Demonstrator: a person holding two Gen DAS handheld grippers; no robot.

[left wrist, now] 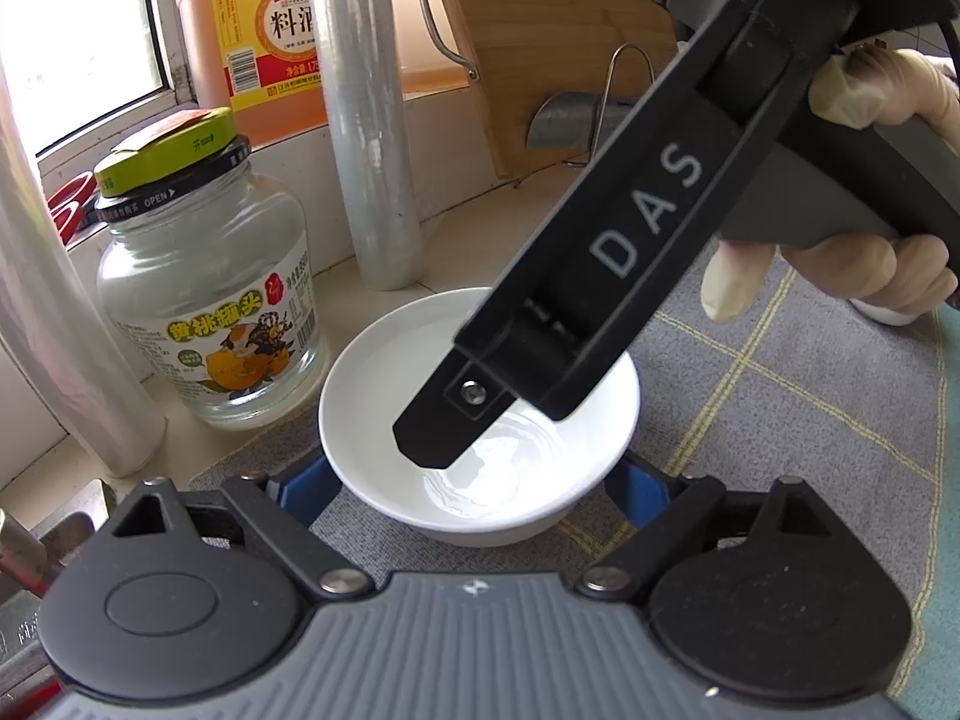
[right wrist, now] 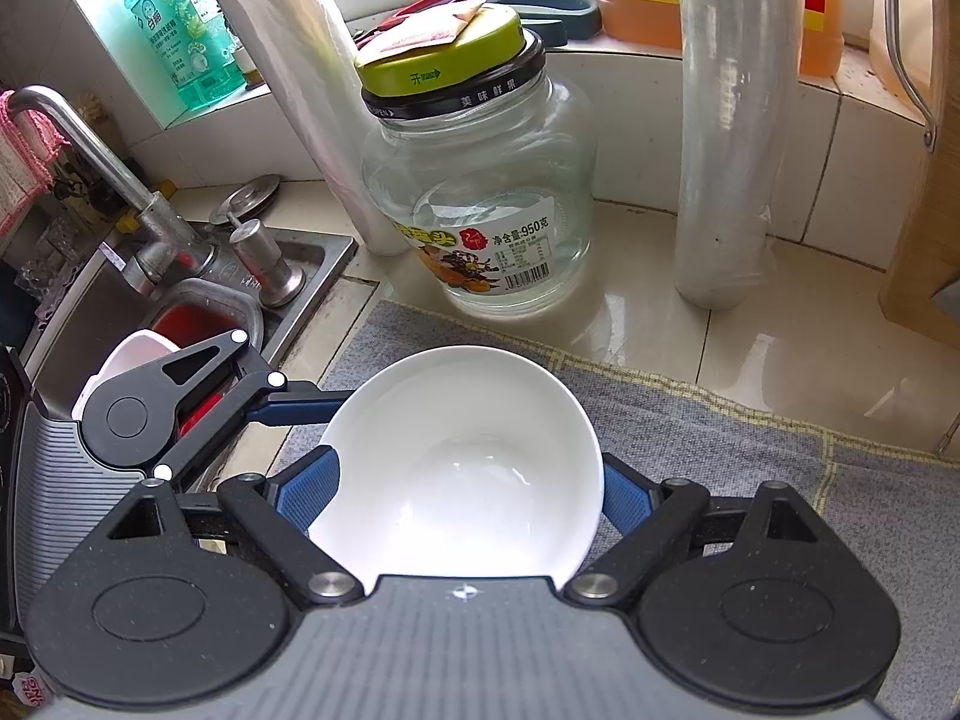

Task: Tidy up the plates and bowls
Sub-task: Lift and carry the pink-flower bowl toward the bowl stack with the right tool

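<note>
White bowl (right wrist: 462, 468) on the grey cloth (right wrist: 750, 438), near the glass jar (right wrist: 480, 204). My right gripper (right wrist: 471, 495) straddles it, blue pads at both rims, apparently clamped. My left gripper (left wrist: 474, 483) likewise flanks it; contact unclear.

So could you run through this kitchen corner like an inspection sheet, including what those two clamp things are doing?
Surface: grey checked mat on a tiled counter.
Job's things: one empty white bowl over the mat.
Clutter: glass jar with green lid, cling film roll, orange bottle, wooden chopping board.
Grippers: left gripper and right gripper both straddle the bowl, and their blue pads appear to press on its sides. A gloved hand holds the right one.
Cables: nothing seen.
Surroundings: sink and tap beside the mat, green dish soap bottle on the window sill.
</note>
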